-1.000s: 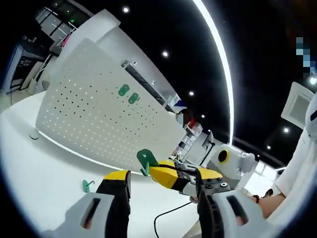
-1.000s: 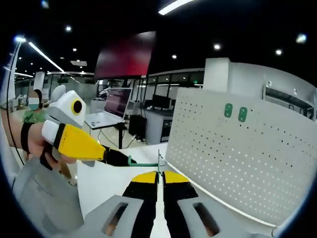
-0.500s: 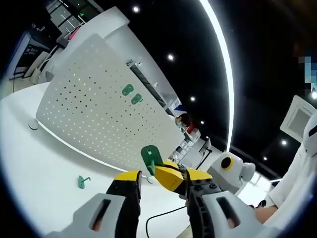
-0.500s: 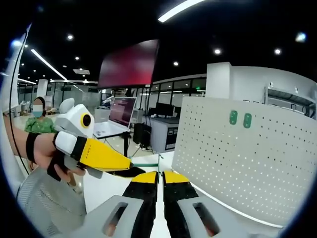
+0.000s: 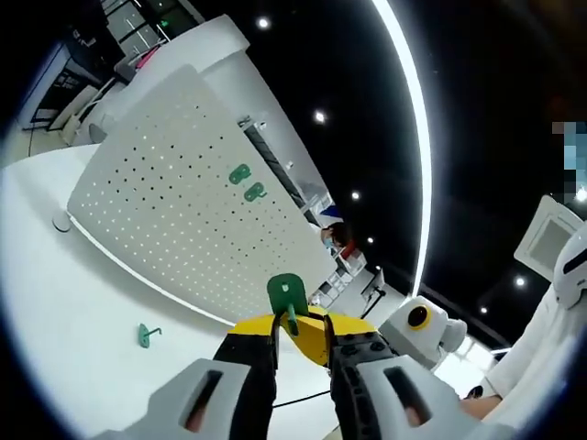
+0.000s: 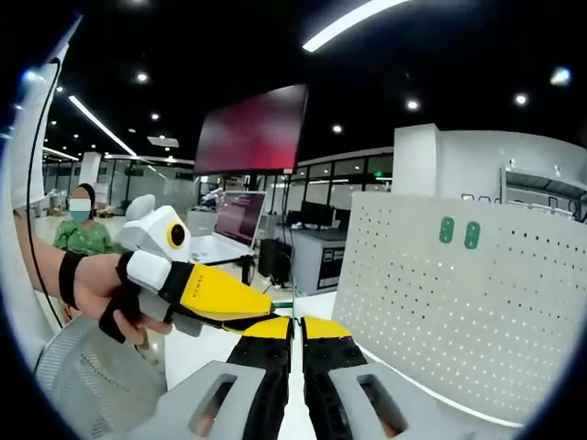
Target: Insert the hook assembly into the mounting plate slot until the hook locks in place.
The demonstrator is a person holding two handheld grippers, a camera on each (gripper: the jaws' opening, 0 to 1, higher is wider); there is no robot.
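Observation:
A green hook [image 5: 285, 297] stands upright between my two grippers, held from both sides. My left gripper [image 5: 298, 337] has its jaws drawn in around the hook's stem. My right gripper [image 6: 295, 323] is shut on the hook [image 6: 286, 303], seen edge-on at its tips. The right gripper [image 5: 316, 341] reaches into the left gripper view from the right, and the left gripper [image 6: 215, 295], held by a hand, enters the right gripper view from the left. The white pegboard [image 5: 156, 192] [image 6: 440, 302] stands tilted on the table and carries two green hooks [image 5: 248, 181] [image 6: 459, 232].
Another green hook [image 5: 145, 335] lies on the white table [image 5: 64, 312] in front of the pegboard. A black cable [image 5: 298, 401] runs over the table near my left jaws. A person [image 6: 78, 229] sits at the far left, with desks and monitors [image 6: 243, 206] behind.
My left gripper's jaws have narrowed from wide open to close around the hook. Both grippers have come closer together, with the hook centred between the left jaws.

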